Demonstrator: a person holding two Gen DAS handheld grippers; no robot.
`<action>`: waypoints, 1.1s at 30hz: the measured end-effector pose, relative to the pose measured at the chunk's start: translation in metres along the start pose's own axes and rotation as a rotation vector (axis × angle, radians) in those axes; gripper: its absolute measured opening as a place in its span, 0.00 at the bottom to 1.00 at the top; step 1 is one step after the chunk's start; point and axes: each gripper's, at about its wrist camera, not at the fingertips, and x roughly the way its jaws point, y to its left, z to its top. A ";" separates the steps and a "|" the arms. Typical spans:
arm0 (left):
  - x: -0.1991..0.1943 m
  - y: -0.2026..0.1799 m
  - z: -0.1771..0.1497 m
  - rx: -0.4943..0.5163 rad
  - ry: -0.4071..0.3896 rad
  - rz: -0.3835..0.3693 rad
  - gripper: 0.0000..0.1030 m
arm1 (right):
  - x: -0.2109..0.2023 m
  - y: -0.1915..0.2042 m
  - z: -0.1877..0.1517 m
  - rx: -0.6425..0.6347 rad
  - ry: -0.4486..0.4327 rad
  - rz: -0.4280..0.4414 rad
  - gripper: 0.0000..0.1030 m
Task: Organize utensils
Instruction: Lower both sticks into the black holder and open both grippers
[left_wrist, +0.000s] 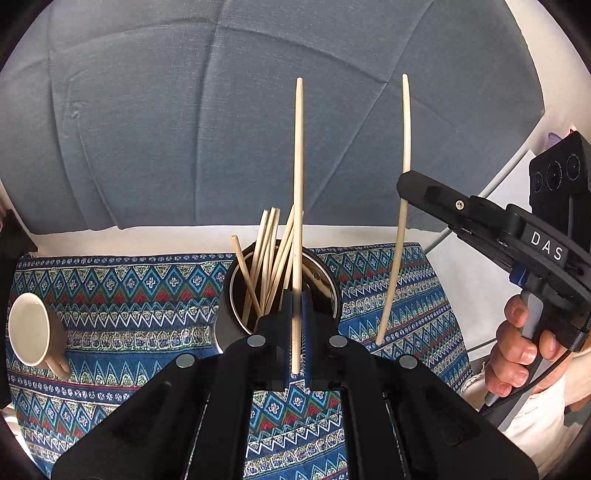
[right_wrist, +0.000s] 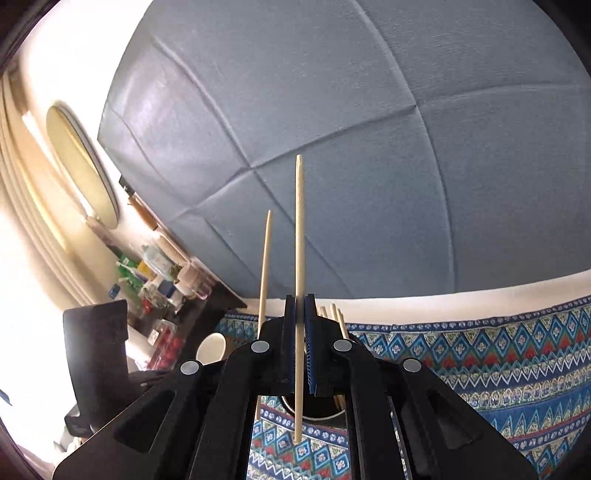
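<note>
My left gripper (left_wrist: 296, 306) is shut on a pale wooden chopstick (left_wrist: 298, 184) held upright just in front of a dark metal holder cup (left_wrist: 236, 295) with several chopsticks (left_wrist: 267, 258) in it. My right gripper (left_wrist: 406, 184) comes in from the right, shut on a second chopstick (left_wrist: 400, 236) held upright right of the cup. In the right wrist view my right gripper (right_wrist: 300, 325) is shut on that chopstick (right_wrist: 299, 258); the left one's chopstick (right_wrist: 264, 266) stands to its left, and the cup (right_wrist: 325, 411) shows below the jaws.
A patterned blue cloth (left_wrist: 122, 295) covers the table. A beige mug (left_wrist: 31, 328) lies on its side at the left, also in the right wrist view (right_wrist: 211, 347). A grey sheet (left_wrist: 184, 129) hangs behind. A cluttered shelf (right_wrist: 155, 280) stands far left.
</note>
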 end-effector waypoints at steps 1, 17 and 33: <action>0.005 0.002 0.002 0.002 -0.009 -0.007 0.05 | 0.004 0.000 0.001 -0.006 -0.007 -0.001 0.05; 0.062 0.019 -0.012 -0.010 -0.046 -0.007 0.05 | 0.058 -0.030 -0.023 -0.001 0.040 -0.051 0.05; 0.058 0.008 -0.031 0.043 -0.023 0.015 0.05 | 0.060 -0.033 -0.052 -0.024 0.096 -0.098 0.07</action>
